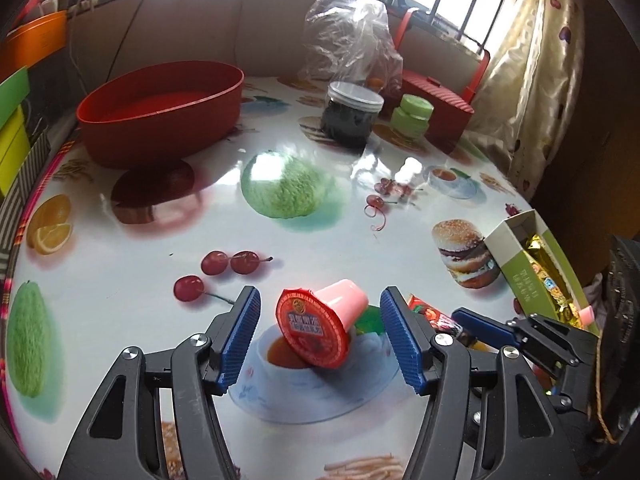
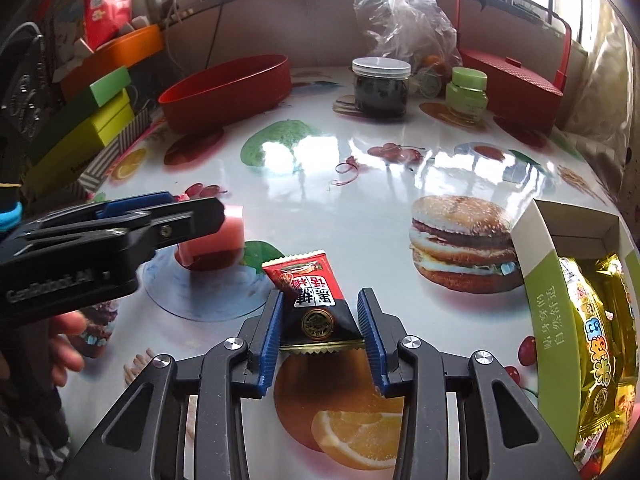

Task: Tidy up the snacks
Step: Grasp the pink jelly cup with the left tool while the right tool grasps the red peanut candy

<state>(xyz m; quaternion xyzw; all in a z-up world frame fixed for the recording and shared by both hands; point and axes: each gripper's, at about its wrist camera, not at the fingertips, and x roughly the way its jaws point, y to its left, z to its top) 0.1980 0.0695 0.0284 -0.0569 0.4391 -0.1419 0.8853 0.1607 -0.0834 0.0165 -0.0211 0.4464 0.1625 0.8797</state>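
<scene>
A pink jelly cup [image 1: 320, 328] with a red foil lid lies tipped on its side on the printed table [image 1: 168, 232]. My left gripper [image 1: 319, 300] is open around the cup, its blue pads clear of it on both sides. In the right wrist view the left gripper [image 2: 192, 216] reaches in from the left over the same cup [image 2: 224, 236]. My right gripper [image 2: 321, 296] is shut on a red and black snack packet [image 2: 308, 276], whose top sticks out past the fingertips. The right gripper [image 1: 500, 328] and the packet [image 1: 432, 312] show just right of the left one.
An open green box [image 2: 552, 304] with gold snack packets lies at the table's right edge. A red oval bowl [image 1: 160, 108] stands at the back left. At the back are a dark jar [image 1: 352, 120], a green jar [image 1: 412, 114], a red basket [image 1: 440, 96] and a plastic bag [image 1: 352, 32]. Stacked boxes [image 2: 96, 120] line the left side.
</scene>
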